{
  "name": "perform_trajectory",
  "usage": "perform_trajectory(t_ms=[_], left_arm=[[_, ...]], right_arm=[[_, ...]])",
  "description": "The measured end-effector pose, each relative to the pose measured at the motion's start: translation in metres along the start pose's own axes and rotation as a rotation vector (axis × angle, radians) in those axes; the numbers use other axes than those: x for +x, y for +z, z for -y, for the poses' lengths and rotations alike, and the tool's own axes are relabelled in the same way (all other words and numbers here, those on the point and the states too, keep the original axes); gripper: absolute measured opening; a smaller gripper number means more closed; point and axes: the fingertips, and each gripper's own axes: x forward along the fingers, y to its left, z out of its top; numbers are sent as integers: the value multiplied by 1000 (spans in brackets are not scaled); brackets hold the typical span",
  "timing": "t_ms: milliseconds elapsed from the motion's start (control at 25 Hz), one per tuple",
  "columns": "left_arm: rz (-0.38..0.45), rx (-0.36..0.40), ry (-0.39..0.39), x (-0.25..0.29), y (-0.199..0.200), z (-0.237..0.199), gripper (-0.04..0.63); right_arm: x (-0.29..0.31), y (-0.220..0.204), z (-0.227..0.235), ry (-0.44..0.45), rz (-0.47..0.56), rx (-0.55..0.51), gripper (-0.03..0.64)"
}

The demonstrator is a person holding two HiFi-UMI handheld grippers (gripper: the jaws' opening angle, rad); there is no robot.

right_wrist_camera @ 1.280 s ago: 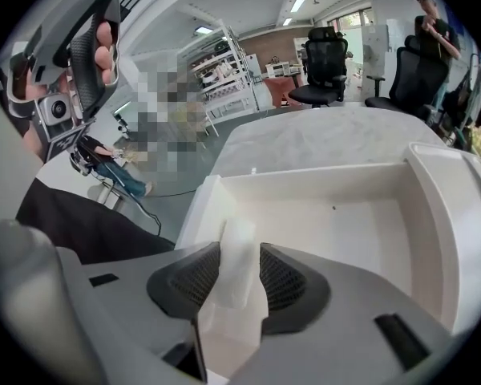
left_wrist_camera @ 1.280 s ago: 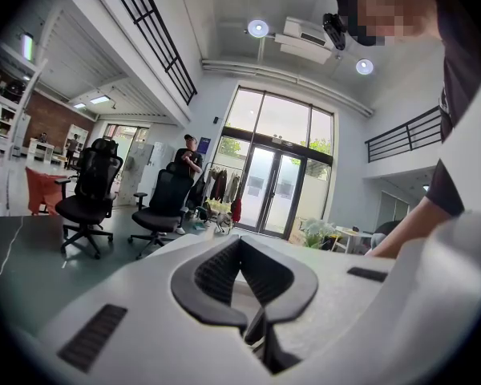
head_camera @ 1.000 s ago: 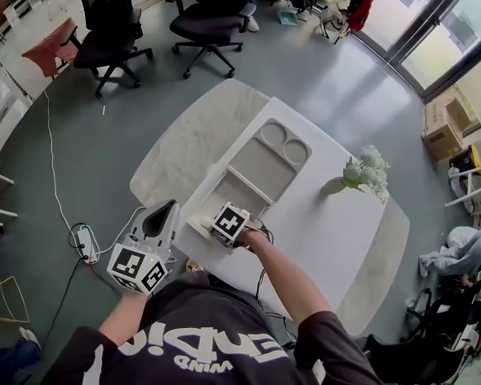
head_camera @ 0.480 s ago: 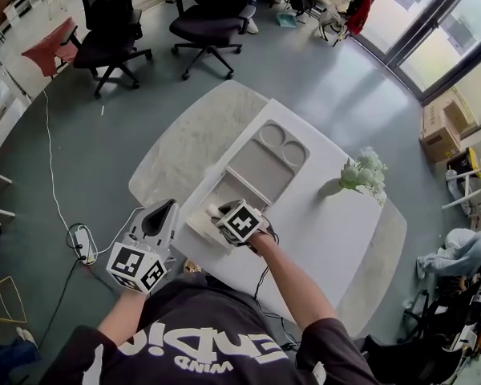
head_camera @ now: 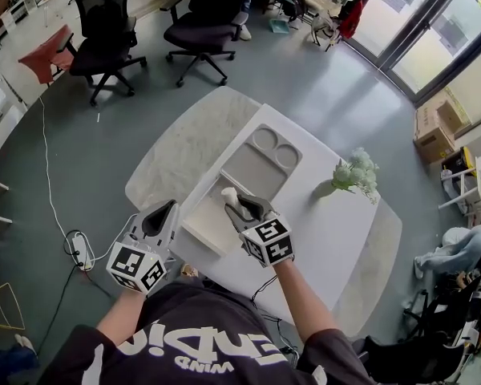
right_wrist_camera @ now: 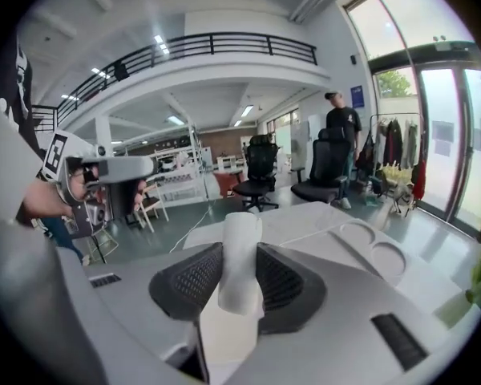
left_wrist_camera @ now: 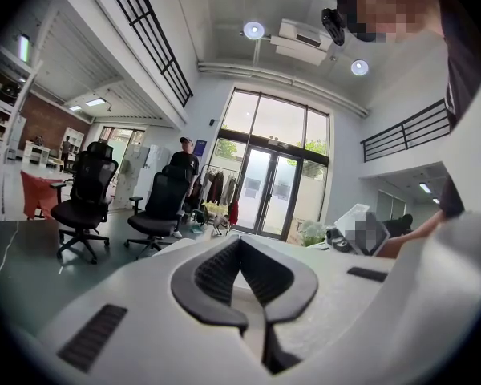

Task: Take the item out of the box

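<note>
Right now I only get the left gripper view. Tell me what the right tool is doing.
Observer: The right tool is clamped on a white item, which stands upright in its grip.
Operator: Give me the box.
Observer: The box lies open on the table, with its lid folded back flat.
Operator: Place my left tool for me.
Observer: The left tool hangs off the table's near-left edge, apart from the box.
</note>
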Motion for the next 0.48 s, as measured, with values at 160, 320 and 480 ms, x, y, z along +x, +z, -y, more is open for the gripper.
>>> perform_trajectory(t_ms=[160, 320, 480], left_arm=[[8, 9, -12, 0, 4, 6, 9], [15, 33, -23, 1, 10, 12, 9], [17, 61, -25, 0, 11, 18, 9]], right_arm=[[-39, 20, 1, -79, 146, 7, 150], [-81, 32, 3, -178, 275, 33, 149], [-112, 31, 6, -271, 372, 71, 150]])
